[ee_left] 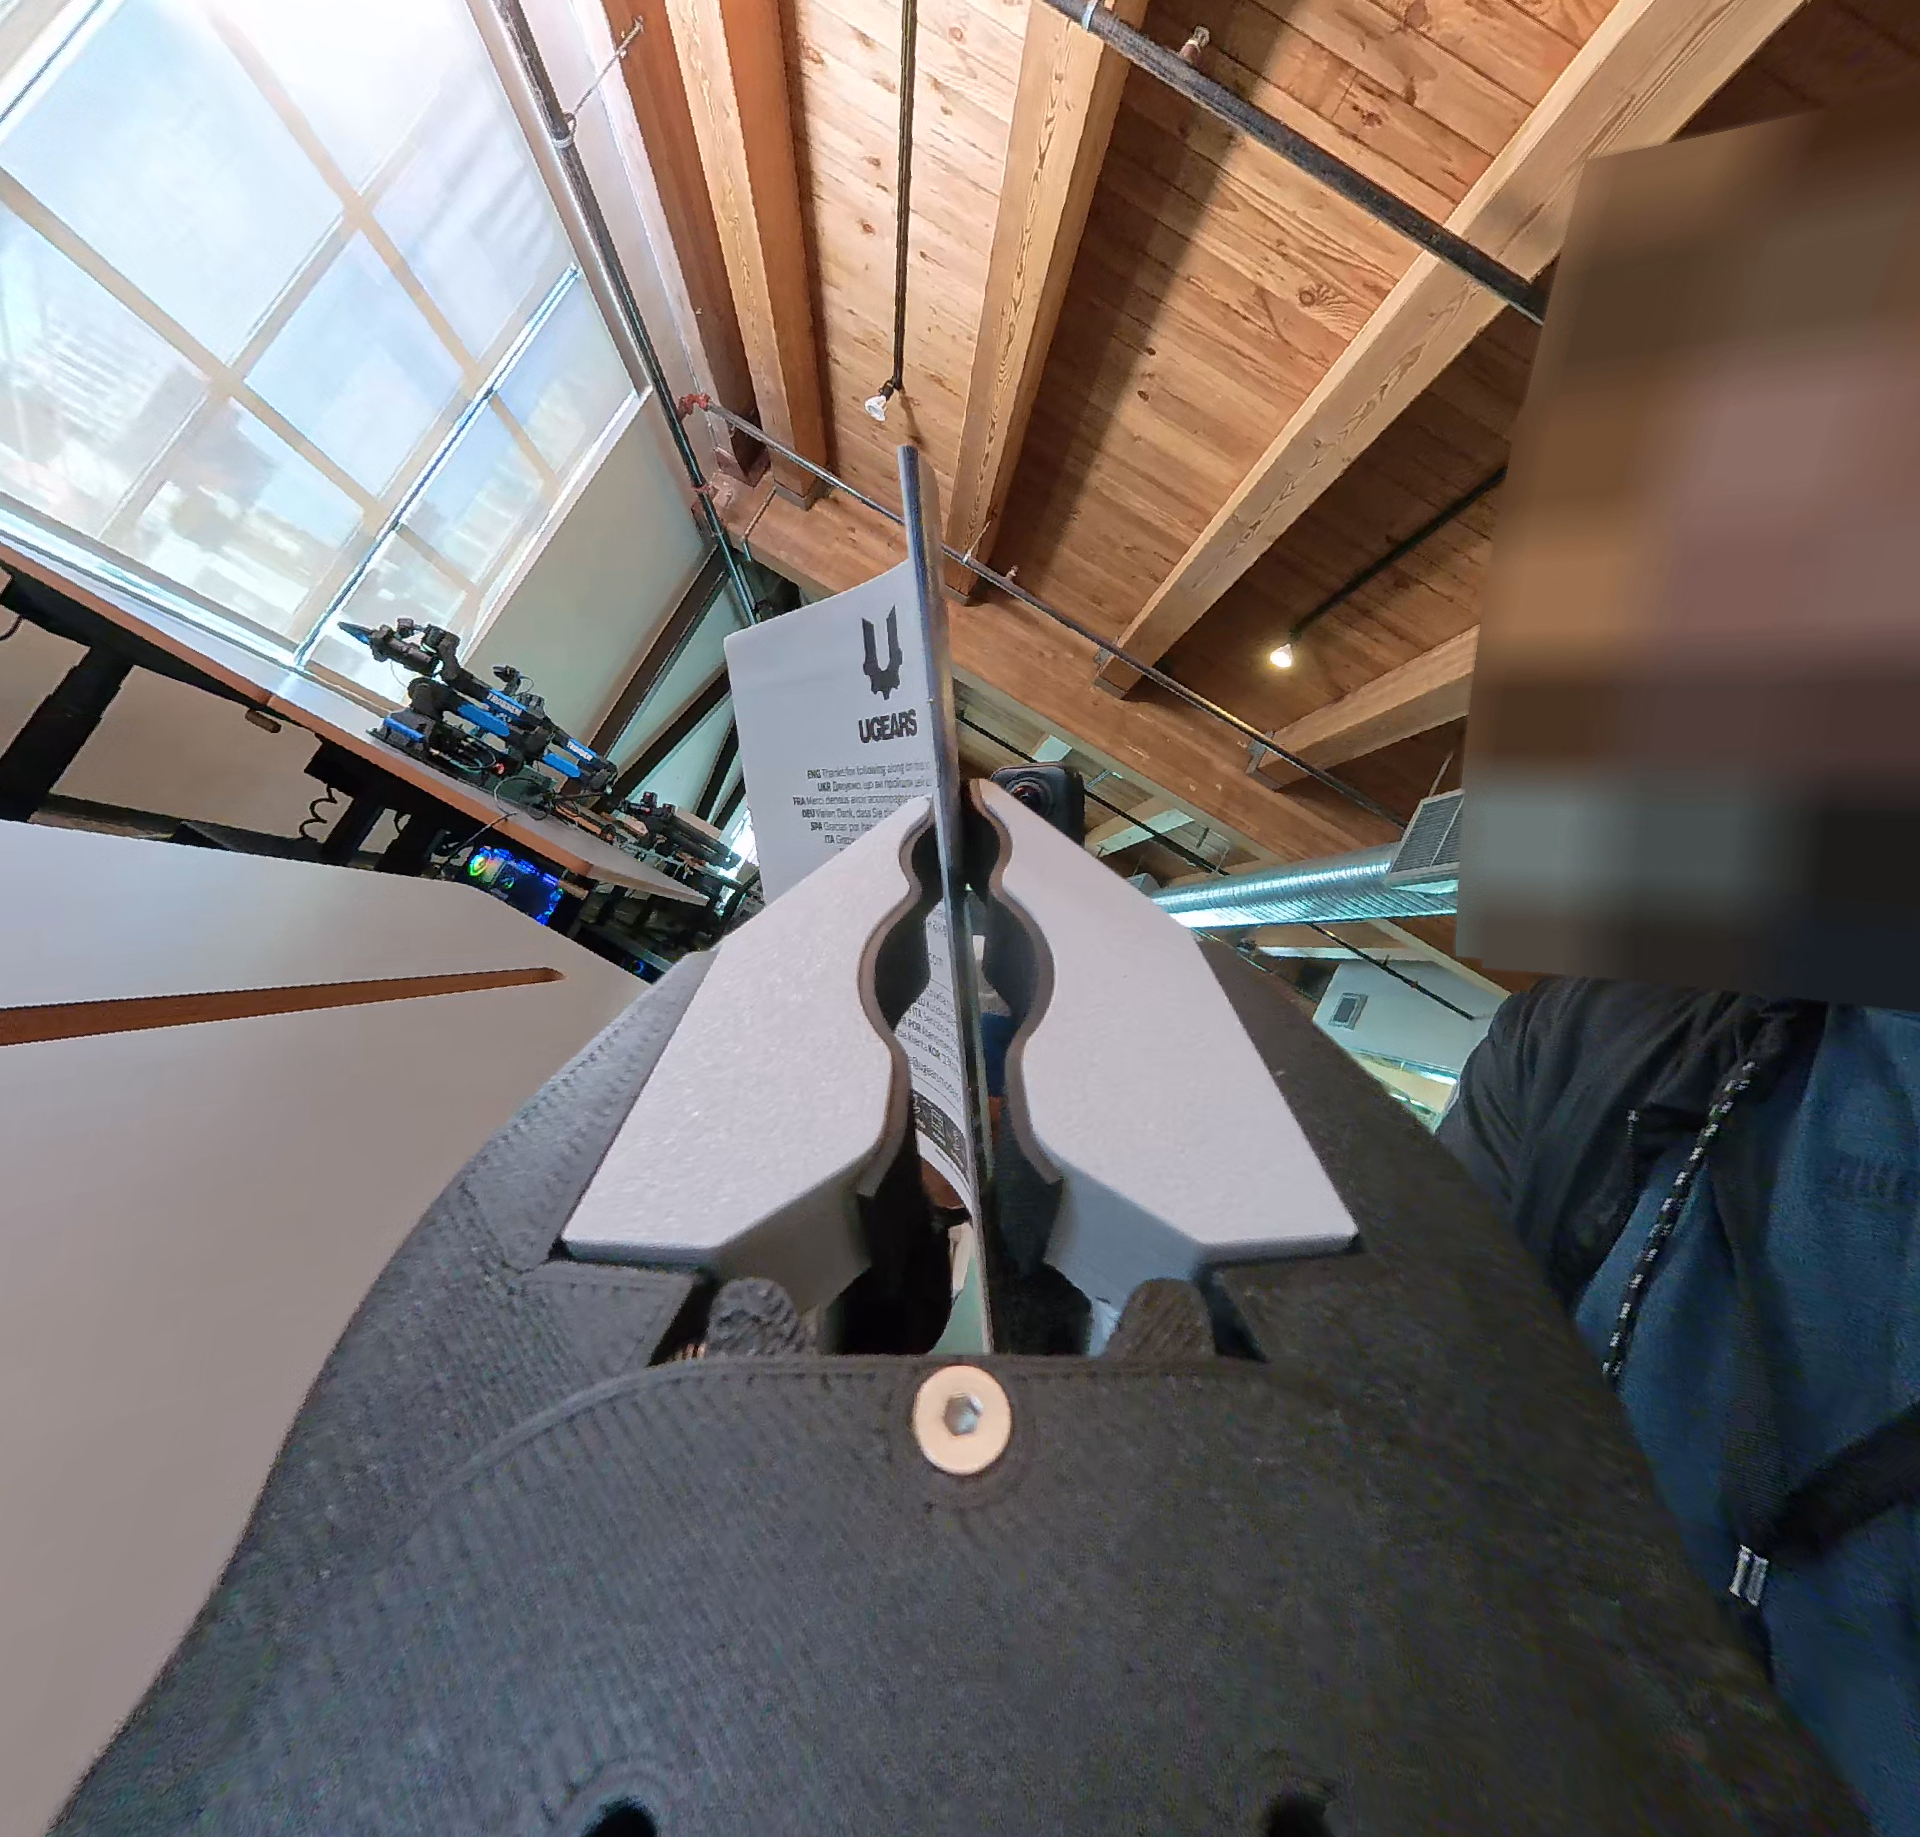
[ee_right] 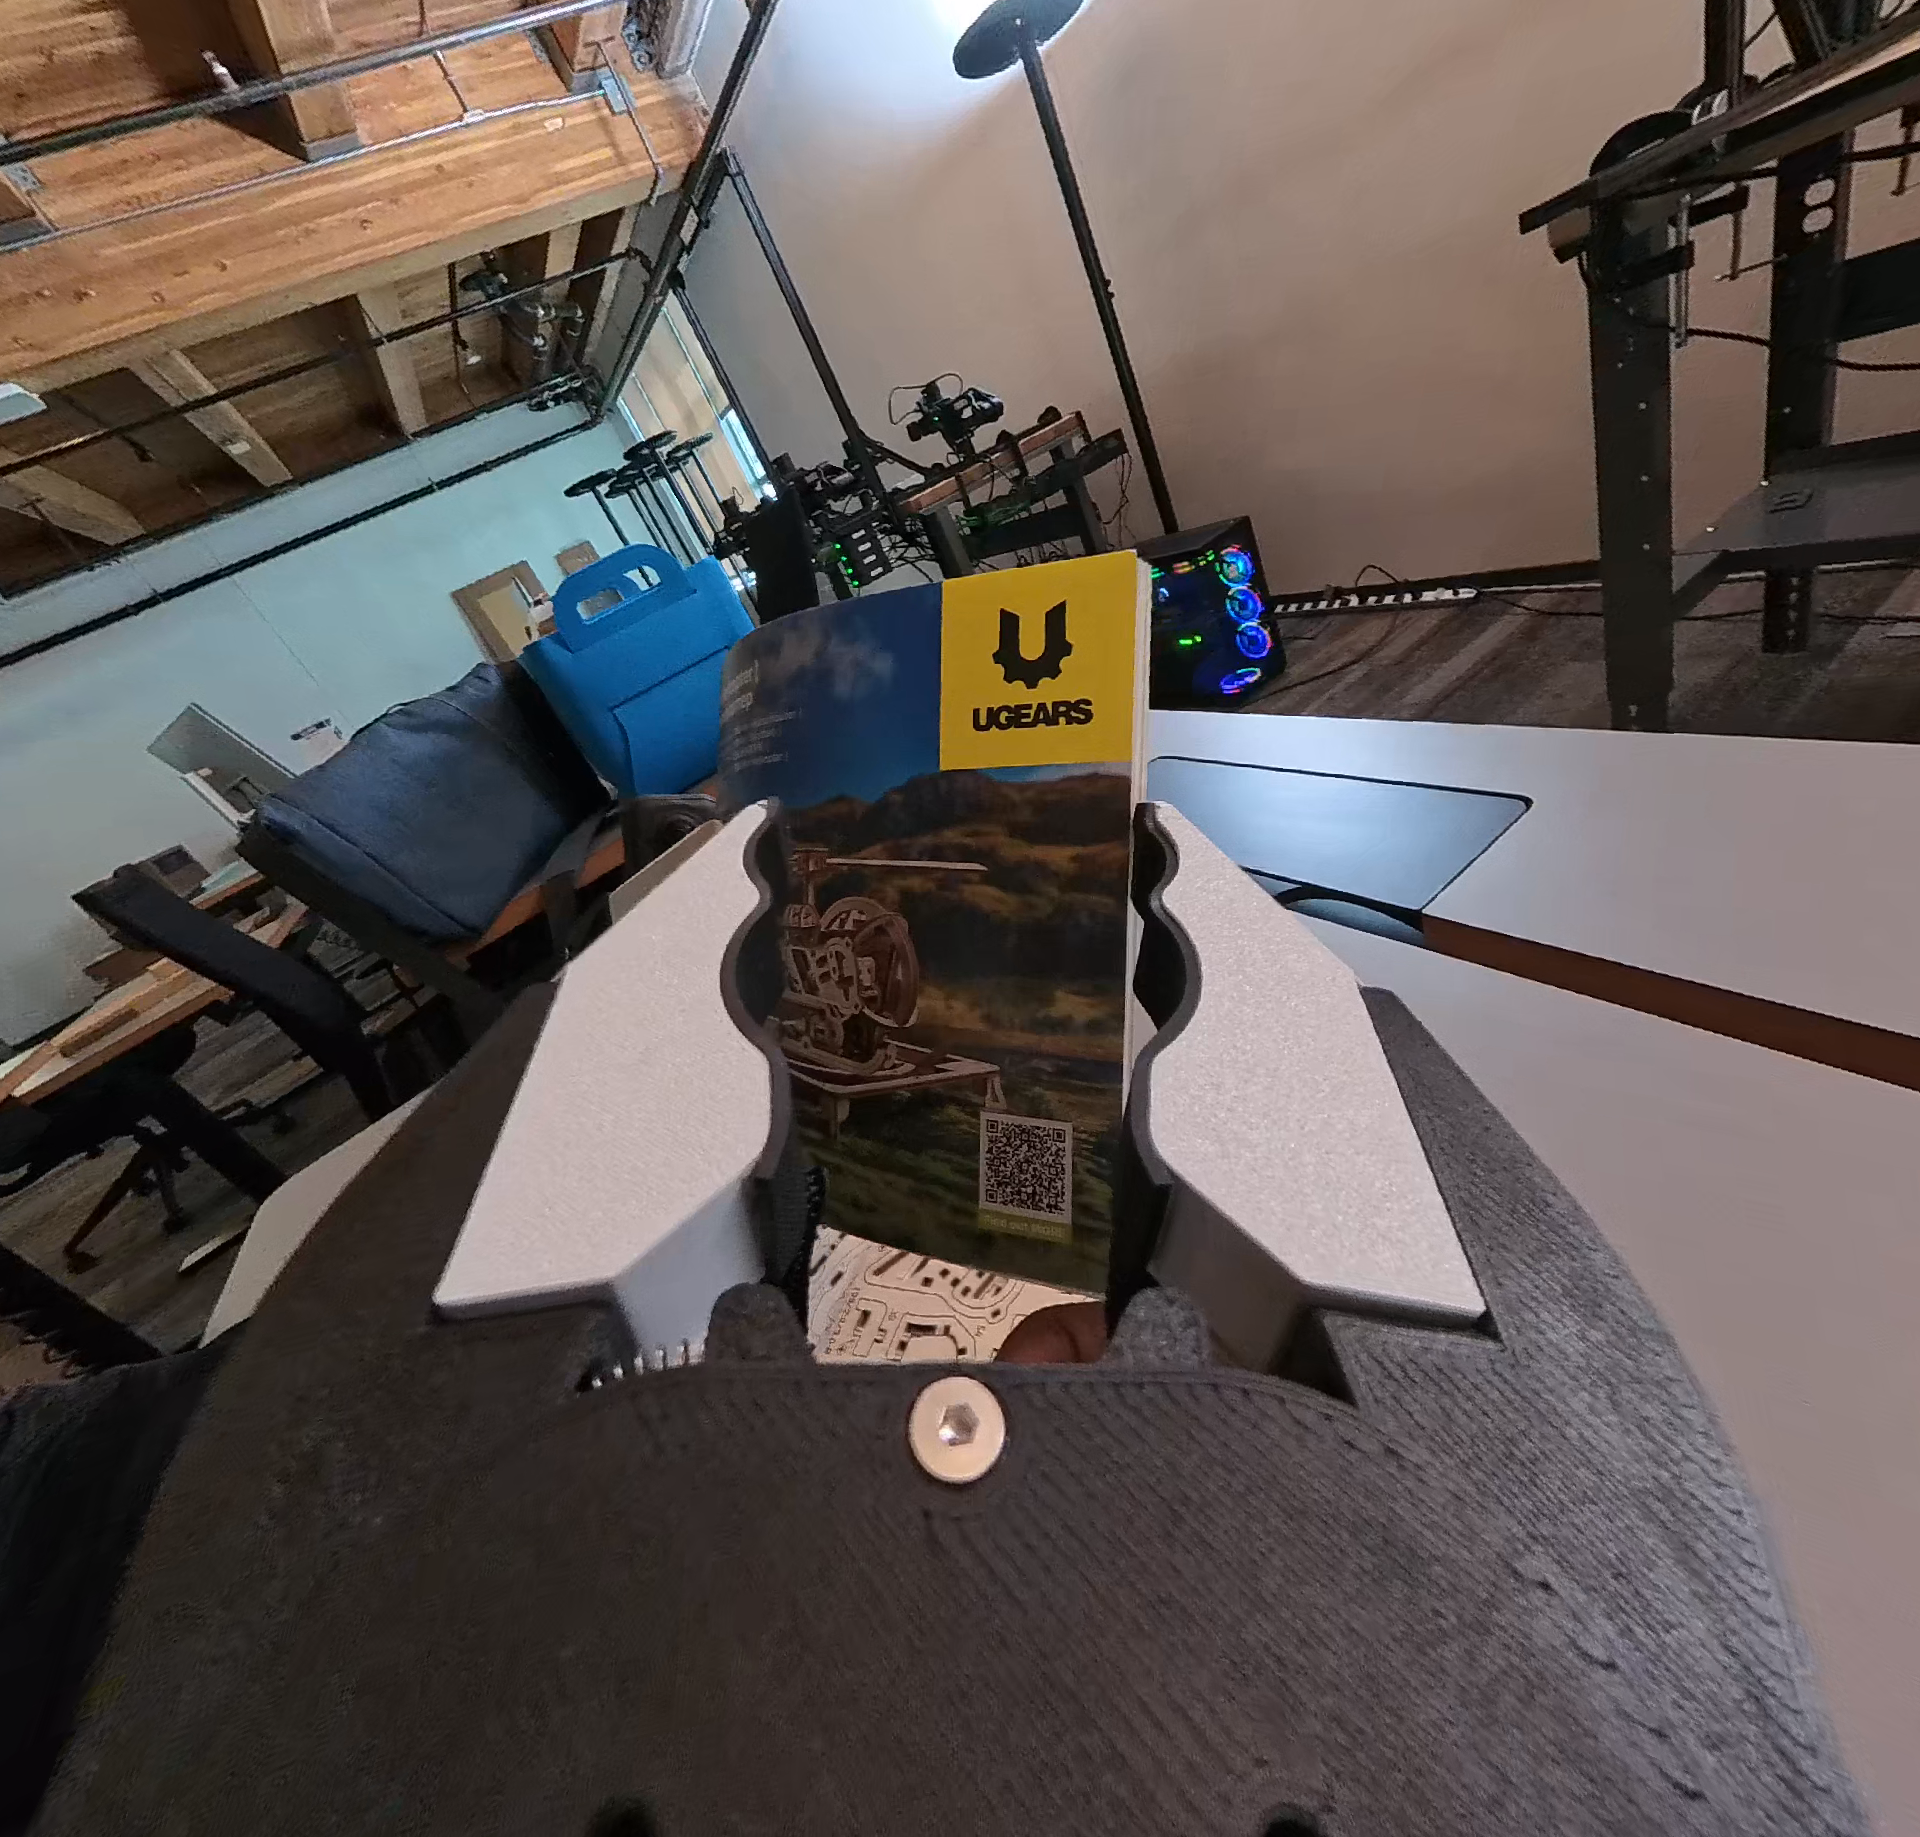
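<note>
I count one booklet (ee_right: pixel 966 914), two grey fingers (ee_right: pixel 623 1060) on my right gripper (ee_right: pixel 951 956), and one white table (ee_right: pixel 1662 852).

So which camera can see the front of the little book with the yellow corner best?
The right wrist view: the booklet faces that camera, cover showing, between the right gripper fingers. The left wrist view shows the booklet nearly edge-on, pinched in the left gripper.
</note>
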`<state>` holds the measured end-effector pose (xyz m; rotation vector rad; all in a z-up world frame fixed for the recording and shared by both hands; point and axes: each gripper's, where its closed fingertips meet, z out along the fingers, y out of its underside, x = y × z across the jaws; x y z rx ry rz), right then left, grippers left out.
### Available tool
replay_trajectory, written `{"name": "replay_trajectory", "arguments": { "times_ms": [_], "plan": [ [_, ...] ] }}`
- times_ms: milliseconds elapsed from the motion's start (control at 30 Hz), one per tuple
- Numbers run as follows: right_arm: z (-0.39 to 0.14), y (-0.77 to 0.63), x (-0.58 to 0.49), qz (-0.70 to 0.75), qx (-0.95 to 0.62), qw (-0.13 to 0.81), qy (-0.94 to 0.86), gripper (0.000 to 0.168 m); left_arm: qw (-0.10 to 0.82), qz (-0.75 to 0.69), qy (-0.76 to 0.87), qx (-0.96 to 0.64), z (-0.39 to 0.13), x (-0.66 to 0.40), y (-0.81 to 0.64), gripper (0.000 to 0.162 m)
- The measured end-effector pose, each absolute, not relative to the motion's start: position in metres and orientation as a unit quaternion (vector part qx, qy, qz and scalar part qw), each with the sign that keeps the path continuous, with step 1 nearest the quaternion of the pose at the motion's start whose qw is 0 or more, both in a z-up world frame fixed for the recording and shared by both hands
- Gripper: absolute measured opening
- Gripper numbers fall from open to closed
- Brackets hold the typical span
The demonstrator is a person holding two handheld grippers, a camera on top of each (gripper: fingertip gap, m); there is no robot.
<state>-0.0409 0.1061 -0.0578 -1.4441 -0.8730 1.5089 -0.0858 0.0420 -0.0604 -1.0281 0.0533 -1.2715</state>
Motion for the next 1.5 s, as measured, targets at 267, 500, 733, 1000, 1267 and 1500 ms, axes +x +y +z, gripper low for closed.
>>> {"name": "replay_trajectory", "arguments": {
  "times_ms": [267,500,733,1000,1267,1500],
  "plan": [
    [-0.056,0.104,-0.040,0.617,-0.573,0.414,-0.346,0.067,0.682,-0.573,0.019,-0.454,-0.060,-0.087,0.042,0.002],
    [-0.052,0.099,-0.040,0.611,-0.566,0.417,-0.363,0.068,0.687,-0.562,-0.007,-0.461,-0.064,-0.096,0.048,0.002],
    [-0.051,0.090,-0.041,0.606,-0.558,0.413,-0.389,0.066,0.686,-0.557,-0.032,-0.466,-0.068,-0.103,0.053,0.001],
    [-0.056,0.074,-0.048,0.600,-0.550,0.399,-0.421,0.066,0.681,-0.559,-0.038,-0.471,-0.071,-0.101,0.055,0.002],
    [-0.050,0.042,-0.045,0.626,-0.501,0.361,-0.476,0.064,0.676,-0.545,-0.101,-0.485,-0.083,-0.115,0.068,0.002],
    [-0.084,0.037,-0.054,0.601,-0.545,0.299,-0.503,0.063,0.659,-0.527,-0.132,-0.521,-0.098,-0.113,0.080,0.002]
  ]
}}
